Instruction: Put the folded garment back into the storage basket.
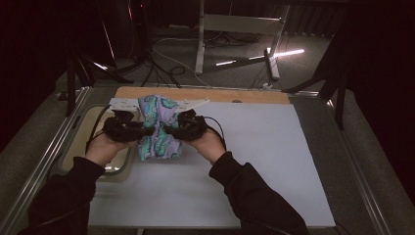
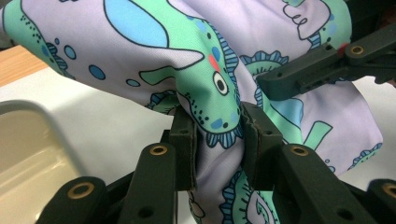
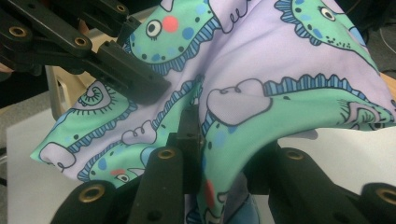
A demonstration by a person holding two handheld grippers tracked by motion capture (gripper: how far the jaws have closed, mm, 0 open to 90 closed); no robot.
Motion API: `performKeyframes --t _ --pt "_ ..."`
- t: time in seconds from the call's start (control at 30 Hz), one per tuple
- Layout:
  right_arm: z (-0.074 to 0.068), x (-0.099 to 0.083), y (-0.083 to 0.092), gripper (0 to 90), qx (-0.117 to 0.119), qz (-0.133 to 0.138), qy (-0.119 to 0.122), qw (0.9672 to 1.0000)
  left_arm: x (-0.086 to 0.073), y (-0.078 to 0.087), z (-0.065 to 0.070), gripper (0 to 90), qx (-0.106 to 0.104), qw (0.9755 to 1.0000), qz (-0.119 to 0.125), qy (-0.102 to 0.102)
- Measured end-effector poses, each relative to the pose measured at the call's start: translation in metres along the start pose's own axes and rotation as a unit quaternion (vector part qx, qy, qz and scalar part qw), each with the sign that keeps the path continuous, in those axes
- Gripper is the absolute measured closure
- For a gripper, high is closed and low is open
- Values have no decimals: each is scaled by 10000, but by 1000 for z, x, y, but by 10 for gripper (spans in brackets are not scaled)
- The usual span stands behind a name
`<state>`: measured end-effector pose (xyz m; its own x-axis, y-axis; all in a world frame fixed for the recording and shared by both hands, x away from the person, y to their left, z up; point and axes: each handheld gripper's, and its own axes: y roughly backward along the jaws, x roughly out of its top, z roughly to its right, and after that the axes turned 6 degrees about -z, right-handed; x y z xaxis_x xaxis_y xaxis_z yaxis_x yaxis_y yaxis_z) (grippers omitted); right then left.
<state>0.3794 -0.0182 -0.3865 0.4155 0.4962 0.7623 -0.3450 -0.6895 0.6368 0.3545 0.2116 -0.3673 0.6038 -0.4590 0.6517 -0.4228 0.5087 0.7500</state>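
Note:
A lilac cloth printed with green and blue dinosaurs point(image 1: 157, 128) is held up bunched above the white table mat point(image 1: 254, 161). My left gripper point(image 1: 145, 131) is shut on its left side, and in the left gripper view the cloth point(image 2: 196, 60) is pinched between the two black pads point(image 2: 186, 140). My right gripper point(image 1: 168, 130) is shut on the cloth from the right. In the right gripper view a fold of the cloth point(image 3: 280, 74) drapes over the jaws and hides the right pad. The other gripper's jaw point(image 3: 133, 77) presses the cloth close by.
A beige tub point(image 1: 83, 142) sits at the table's left, under my left hand. A white bracket strip point(image 1: 122, 103) lies behind the cloth near the wooden back edge point(image 1: 205, 94). Stands, cables and a lit bar are on the floor beyond.

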Motion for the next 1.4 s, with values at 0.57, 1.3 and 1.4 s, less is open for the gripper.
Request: performKeyframes --t 0.57,1.3,1.4 --pt "-30 34 -33 728 213 32 229 9995 -24 38 -28 692 270 9995 -16 132" --pt "-71 68 -84 728 325 -69 521 9981 -66 76 -68 692 494 9976 0 479" --pt "-76 71 -91 728 333 -68 527 9980 -71 80 -73 692 516 9969 13 585"
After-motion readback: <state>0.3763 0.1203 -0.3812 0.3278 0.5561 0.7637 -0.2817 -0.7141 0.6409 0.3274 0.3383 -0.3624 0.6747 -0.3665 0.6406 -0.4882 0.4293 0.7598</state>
